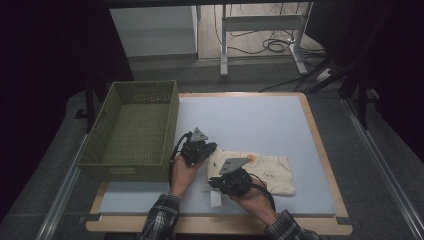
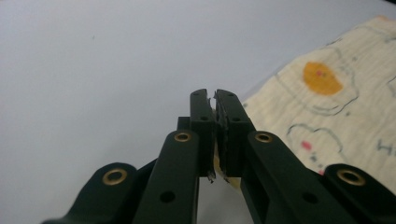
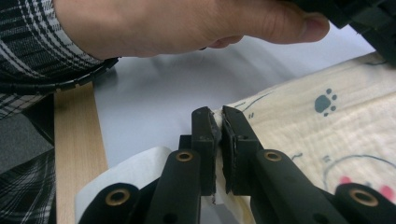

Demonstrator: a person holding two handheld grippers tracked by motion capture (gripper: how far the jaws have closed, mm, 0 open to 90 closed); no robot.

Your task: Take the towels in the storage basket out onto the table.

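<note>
Basket (image 1: 131, 131), green and woven, is what we see first at the left of the desk (image 1: 260, 117); it stands on the desk's left edge and partly on the pale mat (image 1: 250, 120).

Just right of the basket, in the high view, we find the left gripper (image 1: 214, 148), held in the left hand (image 1: 184, 172). Its tip is at the left edge of the cloth (image 1: 270, 172). In the left gripper view its fingers (image 2: 203, 121) are together, and a thin edge of the cream fabric (image 2: 327, 107) is clamped between them. The fabric carries an orange spot and drawn outlines.

Next, a little nearer to us, comes the right gripper (image 1: 215, 181) in the right hand (image 1: 255, 197). It is at the near left corner of the cloth. In the right gripper view its fingers (image 3: 204, 135) are also pressed together on the cloth's edge (image 3: 299, 126), where a small paw print is drawn. A white tag (image 3: 135, 168) hangs beside these fingers, and the left hand (image 3: 187, 23) with a plaid sleeve (image 3: 37, 51) shows above.

The cloth itself is folded and lies on the near part of the mat, and it stretches to the right from both grippers. Its left end is held by them, the rest lies flat.

Farther right we see the wooden rim of the desk (image 1: 320, 150).
</note>
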